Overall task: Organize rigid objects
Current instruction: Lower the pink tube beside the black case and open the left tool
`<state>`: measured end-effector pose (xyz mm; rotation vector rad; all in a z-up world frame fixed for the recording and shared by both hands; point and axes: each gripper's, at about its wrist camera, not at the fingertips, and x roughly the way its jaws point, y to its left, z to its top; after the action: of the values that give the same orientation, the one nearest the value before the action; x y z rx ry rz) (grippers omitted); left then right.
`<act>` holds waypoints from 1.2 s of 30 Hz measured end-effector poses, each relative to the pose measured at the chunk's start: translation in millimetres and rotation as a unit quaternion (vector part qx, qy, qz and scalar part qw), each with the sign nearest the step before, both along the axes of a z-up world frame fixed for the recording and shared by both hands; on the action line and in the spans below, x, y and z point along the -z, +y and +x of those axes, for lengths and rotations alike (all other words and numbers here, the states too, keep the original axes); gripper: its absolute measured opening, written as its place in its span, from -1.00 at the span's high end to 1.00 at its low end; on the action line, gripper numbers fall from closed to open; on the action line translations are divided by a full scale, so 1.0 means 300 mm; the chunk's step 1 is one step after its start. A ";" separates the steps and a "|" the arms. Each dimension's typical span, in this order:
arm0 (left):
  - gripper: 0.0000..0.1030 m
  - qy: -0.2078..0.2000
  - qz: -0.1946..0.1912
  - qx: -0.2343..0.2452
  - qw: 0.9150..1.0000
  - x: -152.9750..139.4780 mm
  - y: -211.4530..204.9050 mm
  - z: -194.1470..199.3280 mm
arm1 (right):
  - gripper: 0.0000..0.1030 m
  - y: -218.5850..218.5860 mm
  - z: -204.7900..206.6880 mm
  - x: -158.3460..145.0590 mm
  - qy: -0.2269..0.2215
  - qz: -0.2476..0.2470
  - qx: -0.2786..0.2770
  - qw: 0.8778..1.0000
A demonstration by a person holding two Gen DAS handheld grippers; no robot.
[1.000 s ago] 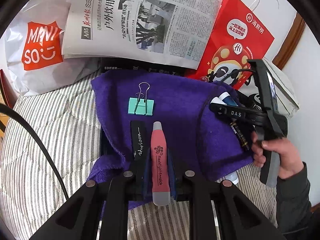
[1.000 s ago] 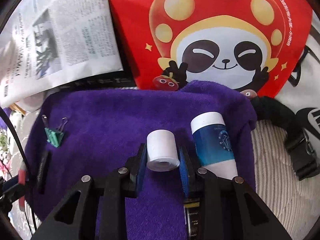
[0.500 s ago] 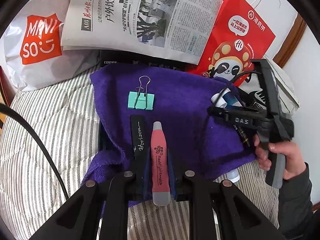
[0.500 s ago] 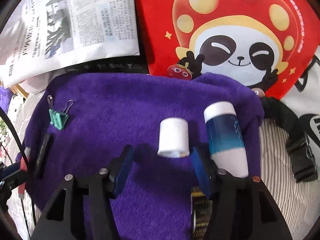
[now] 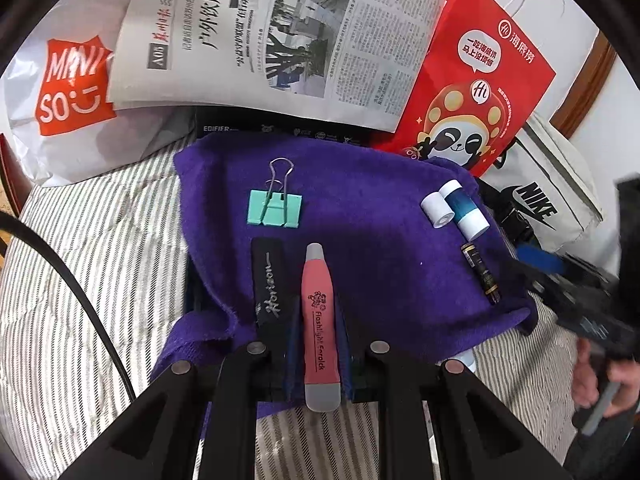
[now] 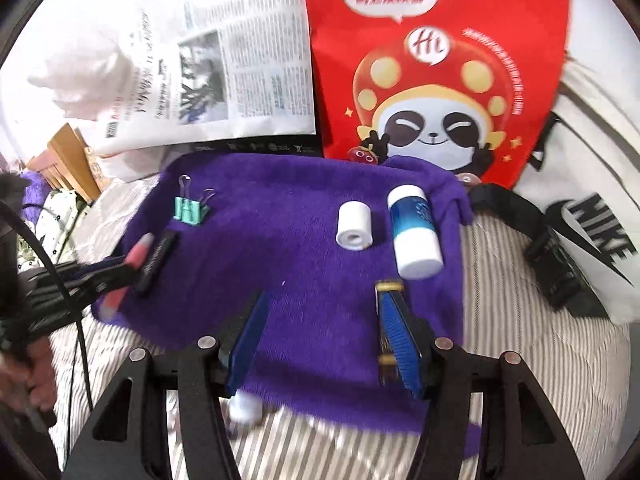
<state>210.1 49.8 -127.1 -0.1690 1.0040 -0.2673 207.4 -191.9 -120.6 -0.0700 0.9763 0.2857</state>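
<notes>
One binder clip [image 5: 274, 209]; one white roll [image 5: 438, 210]; one blue-white tube [image 5: 464, 210]; one pink flashlight [image 5: 320, 328]; two bags [image 5: 468, 80].

The right gripper [image 6: 320, 336] now stands spread wide and drawn back from the white roll [image 6: 354, 225], which lies free on the purple towel [image 6: 304, 248] (beside the blue bottle [image 6: 414, 236]).

Under me: striped bedding [image 5: 80, 264] | behind: white wall [image 5: 612, 116] with wood trim [image 5: 584, 80] | far left: wooden furniture [image 6: 66, 160], blurred | leaning at the back: newspaper [image 5: 280, 40], red bag [image 5: 480, 80] | bright, even daylight
</notes>
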 end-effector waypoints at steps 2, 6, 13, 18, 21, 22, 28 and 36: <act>0.67 0.002 0.003 0.002 1.000 0.008 -0.016 0.022 | -0.15 -0.025 -0.044 -0.018 -0.005 0.006 0.002 1.000; 0.67 0.008 0.019 0.002 1.000 0.036 -0.040 0.057 | -0.15 -0.053 -0.101 -0.048 -0.013 0.011 0.007 1.000; 0.67 0.017 0.013 -0.003 1.000 0.077 -0.044 0.089 | -0.15 -0.128 -0.172 -0.038 -0.005 0.022 0.023 0.999; 0.67 0.027 0.026 -0.015 0.999 0.101 -0.046 0.126 | -0.15 -0.158 -0.189 -0.013 0.007 0.029 0.039 0.999; 0.67 0.032 0.019 -0.016 0.999 0.114 -0.042 0.141 | -0.15 -0.158 -0.193 -0.008 0.009 0.031 0.036 0.999; 0.67 0.030 0.021 -0.016 0.999 0.114 -0.044 0.143 | -0.15 -0.156 -0.194 -0.005 0.010 0.028 0.035 0.999; 0.66 0.024 0.047 -0.010 0.999 0.117 -0.069 0.135 | -0.15 -0.151 -0.209 -0.004 0.013 0.033 0.034 0.999; 0.63 0.019 0.089 0.003 0.996 0.115 -0.118 0.126 | -0.15 -0.132 -0.260 -0.012 0.008 0.032 0.031 0.999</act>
<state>248.1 14.3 -161.6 -0.0101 1.0610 -0.1788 129.5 -231.6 -117.0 0.0202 0.9819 0.2603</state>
